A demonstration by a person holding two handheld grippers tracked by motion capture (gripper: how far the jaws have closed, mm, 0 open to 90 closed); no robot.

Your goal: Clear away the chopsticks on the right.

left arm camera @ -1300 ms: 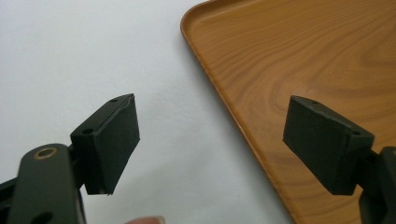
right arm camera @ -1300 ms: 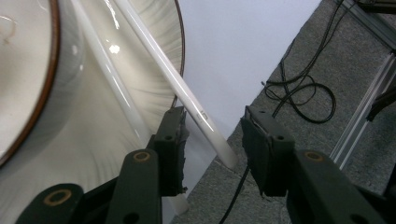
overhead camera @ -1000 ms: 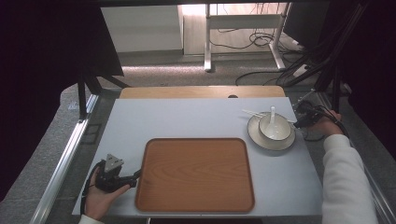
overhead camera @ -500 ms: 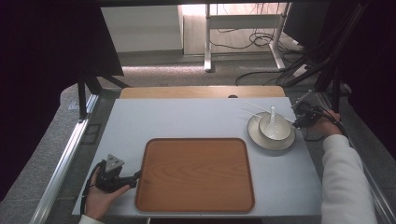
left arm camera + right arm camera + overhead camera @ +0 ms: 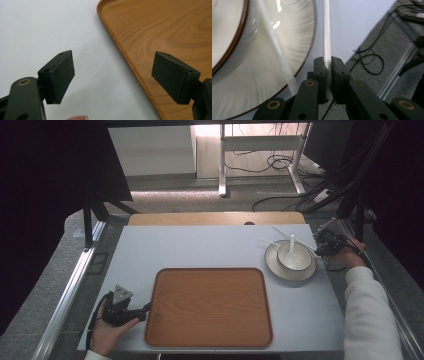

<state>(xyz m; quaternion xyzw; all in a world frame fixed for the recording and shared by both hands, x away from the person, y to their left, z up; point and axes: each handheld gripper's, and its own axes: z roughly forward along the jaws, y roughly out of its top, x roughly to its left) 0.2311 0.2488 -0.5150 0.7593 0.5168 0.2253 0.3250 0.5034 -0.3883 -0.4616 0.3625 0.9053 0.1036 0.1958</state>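
Pale grey table (image 5: 200, 245) carries everything. Wooden tray (image 5: 209, 306) sits bare at its near middle. White plate (image 5: 272, 262) with brown rim lies at far right of table, white bowl (image 5: 295, 261) on it, white spoon (image 5: 292, 245) standing in bowl. Two white chopsticks (image 5: 280, 234): one lies across the plate, other runs just beside plate's right edge. Right tool (image 5: 327, 65) at table's right edge, jaws have just been closing, now clamped on the near end of that second chopstick (image 5: 326, 30); whether its far end touches the table is hard to tell. Left tool (image 5: 113, 75) near tray's left edge, low over table, jaws wide apart, nothing between; one jaw over table, other over tray rim.
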